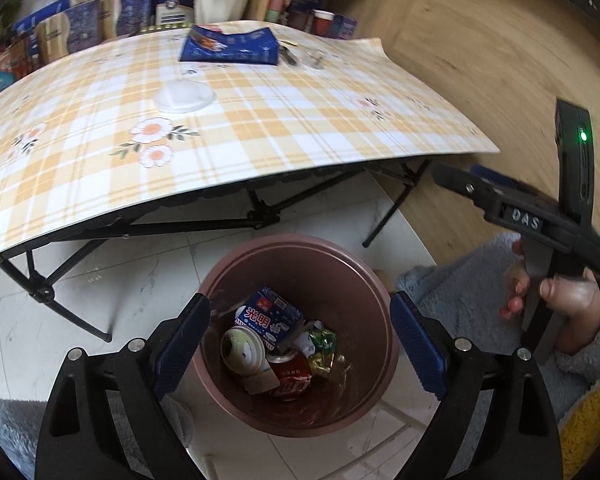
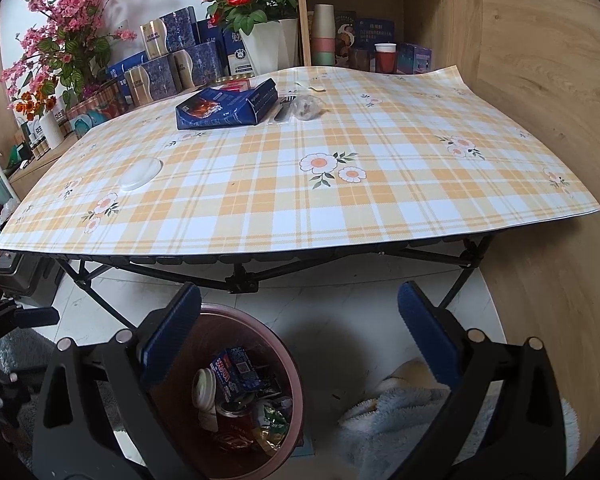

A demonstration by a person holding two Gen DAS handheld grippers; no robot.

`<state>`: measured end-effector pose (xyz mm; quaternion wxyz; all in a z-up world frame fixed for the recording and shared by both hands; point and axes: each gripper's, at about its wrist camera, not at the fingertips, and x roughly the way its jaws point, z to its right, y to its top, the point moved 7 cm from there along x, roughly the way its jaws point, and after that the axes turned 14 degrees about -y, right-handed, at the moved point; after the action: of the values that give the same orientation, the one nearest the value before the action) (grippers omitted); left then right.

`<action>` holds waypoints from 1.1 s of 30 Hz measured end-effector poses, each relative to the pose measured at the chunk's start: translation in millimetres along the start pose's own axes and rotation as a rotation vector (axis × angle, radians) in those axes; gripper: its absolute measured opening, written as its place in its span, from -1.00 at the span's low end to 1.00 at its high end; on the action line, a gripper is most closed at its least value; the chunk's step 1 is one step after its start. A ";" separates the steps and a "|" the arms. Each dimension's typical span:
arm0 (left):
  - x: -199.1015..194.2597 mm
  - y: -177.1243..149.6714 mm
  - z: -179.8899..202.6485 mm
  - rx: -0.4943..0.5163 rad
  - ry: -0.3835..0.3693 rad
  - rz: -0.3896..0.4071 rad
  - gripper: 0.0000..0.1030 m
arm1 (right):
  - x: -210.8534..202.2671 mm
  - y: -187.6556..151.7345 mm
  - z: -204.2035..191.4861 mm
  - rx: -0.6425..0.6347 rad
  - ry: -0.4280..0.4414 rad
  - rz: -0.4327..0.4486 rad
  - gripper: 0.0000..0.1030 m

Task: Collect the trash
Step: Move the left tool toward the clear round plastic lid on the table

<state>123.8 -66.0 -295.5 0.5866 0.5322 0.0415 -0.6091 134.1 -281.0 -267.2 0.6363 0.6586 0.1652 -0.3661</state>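
Most of the collecting looked done. The brown bin (image 1: 296, 336), in the lower middle of the left wrist view, already held a blue-and-white carton (image 1: 270, 312), a round lidded cup (image 1: 242, 350), a red can (image 1: 290, 378) and a green crumpled wrapper (image 1: 322, 344). The left gripper (image 1: 300, 340) hung over the bin's mouth with its jaws spread wide and nothing between the pads, which I read as a drop just finished. The right gripper (image 2: 300, 336) was likewise spread and empty, poised past the near table edge with the bin at its lower left in the right wrist view.

What was left sat on the checked tablecloth (image 2: 340, 200): a blue box (image 2: 228, 108) toward the upper middle, a crumpled clear wrapper (image 2: 306, 106) just beside it with a dark utensil-like thing between them, a few small pale scraps (image 2: 314, 87) further back, and a white round lid (image 2: 140, 174) at middle left. Whether the box counted as trash I could not tell.

For room, the cloth's near edge overhung the folding frame (image 2: 240, 276) and curled at the right corner, so a low reach could catch it. The middle of the table lay bare and open. The far edge was crowded with boxes, cups and flower pots (image 2: 260, 48), close behind the remaining bits. The person's hand (image 1: 556, 300) and fleecy sleeve sat near the bin's right rim
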 end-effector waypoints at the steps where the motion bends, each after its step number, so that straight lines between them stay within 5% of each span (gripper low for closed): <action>1: -1.2 1.1 -2.3 -0.010 0.007 0.009 0.73 | 0.5 -0.7 -0.2 0.000 0.002 -0.002 0.89; 12: -24.8 18.1 -33.4 -0.129 0.064 0.123 0.73 | 4.5 6.6 -0.2 -0.002 0.024 -0.030 0.89; 19: -41.1 72.3 -56.3 -0.128 0.095 0.194 0.73 | 4.0 33.7 -0.1 -0.005 0.087 -0.010 0.89; 30: 16.3 150.4 -93.0 -0.080 0.214 0.080 0.73 | 32.4 68.7 -4.2 -0.004 0.212 -0.055 0.89; 33: 37.6 162.3 -104.3 -0.063 0.258 0.049 0.73 | 40.3 75.3 -4.8 -0.040 0.159 -0.043 0.89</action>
<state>319.0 -71.0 -273.5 0.6076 0.5882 0.1230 -0.5193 214.2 -296.7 -241.5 0.6260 0.6692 0.2367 -0.3229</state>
